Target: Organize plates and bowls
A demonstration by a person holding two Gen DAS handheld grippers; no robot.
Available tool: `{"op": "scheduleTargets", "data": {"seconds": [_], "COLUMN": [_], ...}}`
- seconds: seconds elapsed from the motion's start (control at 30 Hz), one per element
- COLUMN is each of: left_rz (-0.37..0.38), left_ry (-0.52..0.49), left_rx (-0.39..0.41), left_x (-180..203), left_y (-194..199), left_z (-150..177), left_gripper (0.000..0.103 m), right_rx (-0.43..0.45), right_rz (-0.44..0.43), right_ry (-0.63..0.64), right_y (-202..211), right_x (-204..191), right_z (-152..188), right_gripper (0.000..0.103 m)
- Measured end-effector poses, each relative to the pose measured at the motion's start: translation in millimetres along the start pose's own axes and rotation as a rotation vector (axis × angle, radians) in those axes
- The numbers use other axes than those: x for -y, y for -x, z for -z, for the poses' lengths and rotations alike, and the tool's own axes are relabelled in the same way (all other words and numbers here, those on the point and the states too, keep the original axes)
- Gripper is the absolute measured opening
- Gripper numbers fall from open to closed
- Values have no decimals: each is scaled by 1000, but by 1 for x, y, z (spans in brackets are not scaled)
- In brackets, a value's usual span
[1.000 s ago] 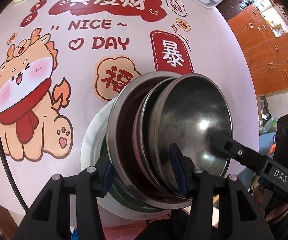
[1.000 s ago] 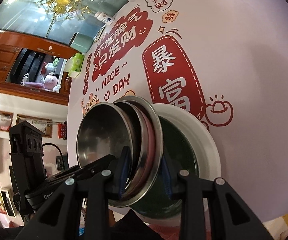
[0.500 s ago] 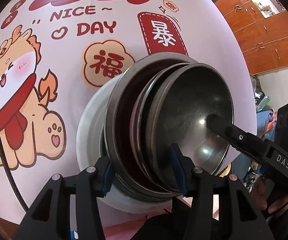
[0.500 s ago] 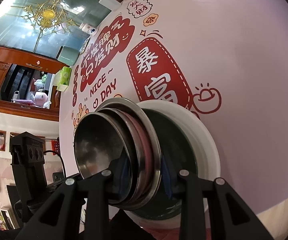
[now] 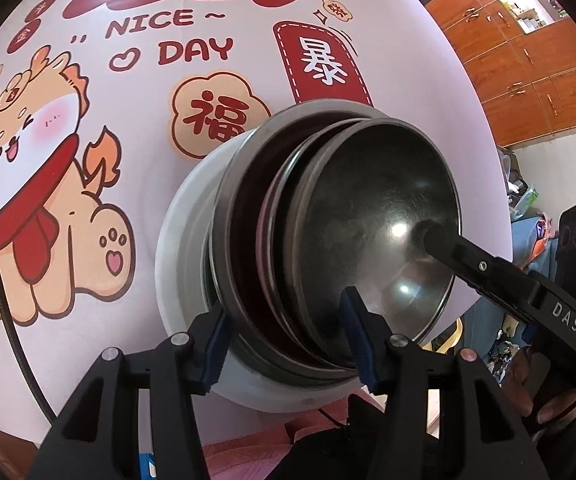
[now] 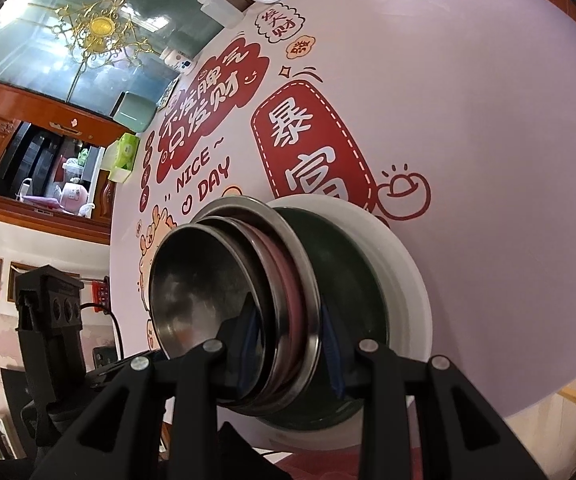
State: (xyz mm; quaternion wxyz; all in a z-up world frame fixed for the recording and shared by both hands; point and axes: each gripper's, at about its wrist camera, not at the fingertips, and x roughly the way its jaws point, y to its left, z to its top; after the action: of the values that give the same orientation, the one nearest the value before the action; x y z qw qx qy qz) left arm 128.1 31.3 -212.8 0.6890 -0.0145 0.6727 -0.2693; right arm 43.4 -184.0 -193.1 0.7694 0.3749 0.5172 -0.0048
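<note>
Your left tool [image 5: 283, 338] is opening around the steel bowl stack [image 5: 340, 232], pads at its rim. Your right tool [image 6: 288, 350] clamps the stack's rims. Stack sits tilted in the white plate [image 6: 404, 280] on the worktop [image 6: 468, 120].

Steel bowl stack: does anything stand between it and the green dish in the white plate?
No other object. The tilted steel bowl stack is held beside the green dish in the white plate; only a pad of the right tool gripping it sits between.
</note>
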Motion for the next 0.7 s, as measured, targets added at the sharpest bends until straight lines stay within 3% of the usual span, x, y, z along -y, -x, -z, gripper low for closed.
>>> {"op": "scheduleTargets", "data": {"seconds": [0.27, 0.57, 0.7], "left_rz": [-30, -49, -55], "left_ry": [25, 112, 161], "left_rx": [59, 126, 165], "left_x": [5, 12, 14], "left_y": [14, 31, 40], "left_z": [6, 19, 29], "left_gripper": [60, 73, 73], "right_rx": [-22, -32, -31], "right_rz": [-11, -52, -70], "right_ry": [39, 103, 140], "right_y": [1, 19, 30], "right_x": [-2, -6, -5], "right_z": [-6, -11, -11], "right_gripper": [35, 48, 55]}}
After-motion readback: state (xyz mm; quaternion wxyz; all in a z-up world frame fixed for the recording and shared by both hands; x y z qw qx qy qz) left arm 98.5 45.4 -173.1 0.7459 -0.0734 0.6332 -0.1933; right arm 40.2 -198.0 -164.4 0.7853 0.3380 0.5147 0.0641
